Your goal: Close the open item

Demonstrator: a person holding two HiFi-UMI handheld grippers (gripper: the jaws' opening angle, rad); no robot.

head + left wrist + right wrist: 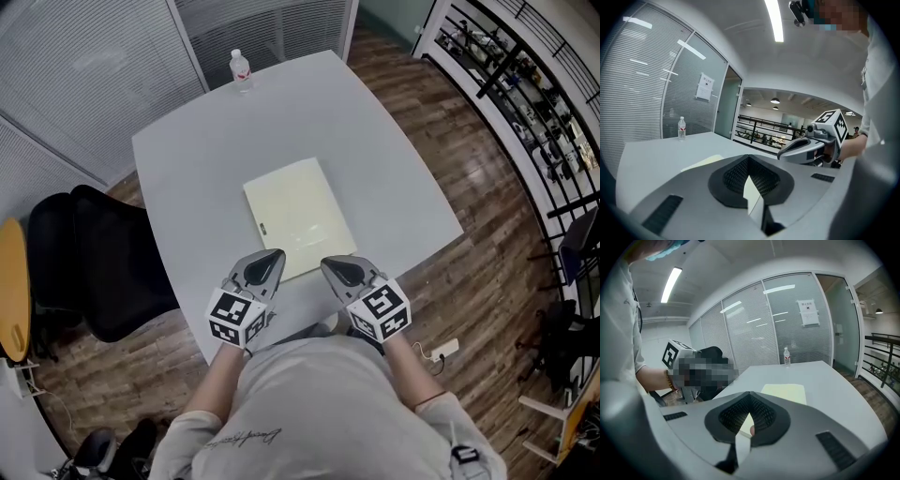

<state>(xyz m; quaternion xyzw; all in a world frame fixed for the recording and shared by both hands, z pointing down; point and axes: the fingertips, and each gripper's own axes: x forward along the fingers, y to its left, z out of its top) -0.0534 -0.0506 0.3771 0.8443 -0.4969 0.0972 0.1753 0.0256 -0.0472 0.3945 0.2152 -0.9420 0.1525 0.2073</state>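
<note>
A pale yellow folder [300,217] lies flat on the grey table [187,169] with its cover down. Both grippers hover at the table's near edge, just short of the folder's near end. In the head view my left gripper [275,255] is near the folder's near left corner and my right gripper [328,263] near its near right corner. Each has its jaws together with nothing between them. The left gripper view shows the left gripper [750,157], the folder [701,163] beyond it and the right gripper [799,147] alongside. In the right gripper view the folder [785,392] lies past the right gripper [750,393].
A clear water bottle [241,68] stands at the table's far edge, by the glass wall with blinds. A black chair [103,262] sits left of the table. A power strip [441,349] lies on the wood floor to the right. A black railing [525,66] runs along the right.
</note>
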